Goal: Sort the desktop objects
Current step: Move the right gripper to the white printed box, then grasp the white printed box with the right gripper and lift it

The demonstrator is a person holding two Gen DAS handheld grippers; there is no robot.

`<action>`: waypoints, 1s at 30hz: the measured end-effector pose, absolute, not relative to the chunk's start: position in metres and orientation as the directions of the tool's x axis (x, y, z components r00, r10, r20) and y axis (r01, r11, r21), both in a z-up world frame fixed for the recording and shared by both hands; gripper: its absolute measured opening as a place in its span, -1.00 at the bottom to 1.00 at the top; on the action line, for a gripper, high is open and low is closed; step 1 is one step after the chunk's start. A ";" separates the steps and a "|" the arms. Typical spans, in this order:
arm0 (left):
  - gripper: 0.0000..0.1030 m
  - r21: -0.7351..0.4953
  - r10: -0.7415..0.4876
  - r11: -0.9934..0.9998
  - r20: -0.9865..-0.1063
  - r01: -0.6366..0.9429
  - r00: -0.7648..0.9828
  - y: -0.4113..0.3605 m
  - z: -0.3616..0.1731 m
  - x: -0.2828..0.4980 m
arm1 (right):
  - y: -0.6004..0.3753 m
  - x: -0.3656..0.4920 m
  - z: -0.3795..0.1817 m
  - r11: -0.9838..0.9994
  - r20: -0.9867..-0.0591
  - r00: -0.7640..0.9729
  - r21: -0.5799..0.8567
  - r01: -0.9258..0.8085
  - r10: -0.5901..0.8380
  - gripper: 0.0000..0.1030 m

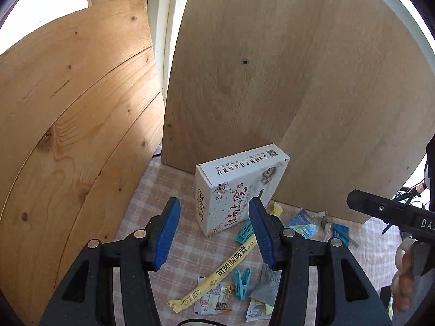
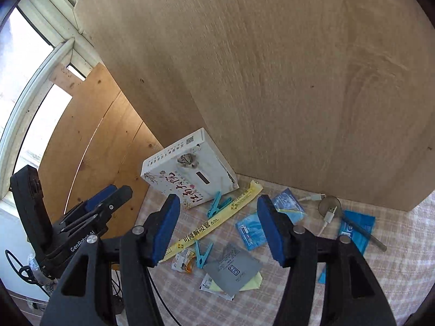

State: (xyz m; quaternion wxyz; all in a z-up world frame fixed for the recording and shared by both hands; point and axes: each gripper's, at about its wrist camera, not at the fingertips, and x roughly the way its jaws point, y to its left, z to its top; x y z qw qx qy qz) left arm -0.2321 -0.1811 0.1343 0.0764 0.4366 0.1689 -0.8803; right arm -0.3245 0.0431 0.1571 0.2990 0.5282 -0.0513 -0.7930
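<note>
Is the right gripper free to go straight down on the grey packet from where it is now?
Probably yes. The right gripper is open and empty above the clutter, and the grey packet lies flat on top of the other wrappers, uncovered. The teal clothespin touches its left edge and might get nudged.

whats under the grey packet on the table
A pale yellow sheet and a white sachet poke out from beneath the grey packet. Anything lying wholly under it is covered and cannot be seen.

daylight floods in from blown-out windows [image 2: 16,62] at 10 o'clock; sharp focus, strong fisheye bending, dark vignetted corners.
</note>
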 end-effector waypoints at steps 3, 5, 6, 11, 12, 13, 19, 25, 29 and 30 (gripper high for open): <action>-0.02 -0.254 0.033 -0.924 -0.800 0.287 -0.599 -0.186 0.111 -0.234 | 0.018 -0.340 0.134 -0.818 -0.821 -0.249 0.382 0.430 -0.514 0.13; -0.03 -0.251 0.049 -0.929 -0.811 0.271 -0.583 -0.182 0.094 -0.239 | 0.005 -0.349 0.117 -0.815 -0.829 -0.230 0.381 0.437 -0.510 0.13; -0.02 -0.245 0.051 -0.933 -0.815 0.263 -0.576 -0.180 0.086 -0.241 | 0.000 -0.352 0.110 -0.815 -0.833 -0.223 0.379 0.438 -0.507 0.13; -0.02 -0.229 0.054 -0.940 -0.832 0.252 -0.553 -0.174 0.061 -0.257 | -0.014 -0.365 0.081 -0.814 -0.835 -0.213 0.384 0.436 -0.507 0.13; -0.02 -0.239 0.061 -0.937 -0.830 0.254 -0.554 -0.174 0.057 -0.261 | -0.016 -0.367 0.077 -0.814 -0.833 -0.215 0.386 0.434 -0.510 0.13; -0.02 -0.248 0.068 -0.935 -0.829 0.255 -0.555 -0.175 0.055 -0.264 | -0.017 -0.368 0.074 -0.812 -0.830 -0.215 0.392 0.432 -0.515 0.13; 0.00 -0.283 0.084 -0.917 -0.825 0.281 -0.558 -0.184 0.045 -0.276 | -0.024 -0.375 0.065 -0.771 -0.799 -0.183 0.450 0.451 -0.573 0.32; -0.01 -0.333 0.129 -0.901 -0.817 0.278 -0.561 -0.190 0.044 -0.276 | -0.037 -0.367 0.058 -0.736 -0.781 -0.142 0.489 0.468 -0.609 0.34; 0.00 -0.319 0.115 -0.902 -0.827 0.290 -0.551 -0.187 0.044 -0.276 | -0.044 -0.360 0.061 -0.760 -0.801 -0.174 0.440 0.479 -0.573 0.33; -0.01 -0.319 0.116 -0.900 -0.832 0.296 -0.543 -0.186 0.044 -0.276 | -0.043 -0.359 0.061 -0.765 -0.805 -0.170 0.442 0.469 -0.569 0.33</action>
